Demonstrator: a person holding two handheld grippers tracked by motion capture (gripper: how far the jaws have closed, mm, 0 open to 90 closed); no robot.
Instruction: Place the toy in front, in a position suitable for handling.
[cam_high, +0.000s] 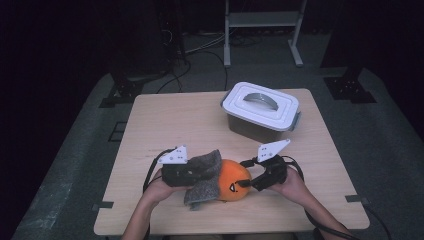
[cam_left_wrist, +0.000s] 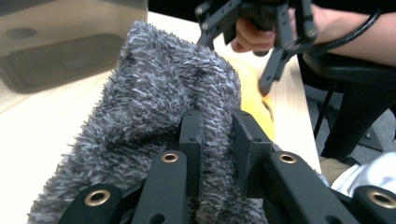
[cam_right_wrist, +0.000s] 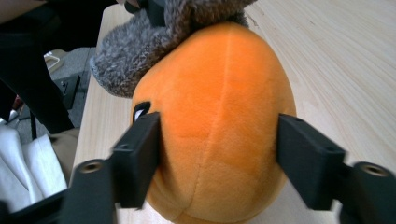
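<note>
Lying near the front edge of the table (cam_high: 165, 120), the orange plush toy (cam_high: 233, 186) has its long axis running across the table, its rounded orange end toward the person's right and its fuzzy grey part (cam_high: 204, 176) toward the left; a small dark marking shows on the orange side facing the person; in the right gripper view the orange body bulges toward the camera, with the grey fuzz at its far end. The table is pale wood; a lidded white and grey storage box (cam_high: 261, 111) stands on its far right part, well apart from the toy; around the table the floor is grey, with cables and a metal frame in the dark behind. Both forearms come in from the near edge; the left gripper (cam_left_wrist: 218, 135) points toward the right, jaws drawn narrow and pinching the grey fuzz; the right gripper (cam_right_wrist: 217, 158) points toward the left, its jaws set wide on either side of the orange body, the left jaw at the plush, the right one seemingly just clear of it; whether they press I cannot tell.
</note>
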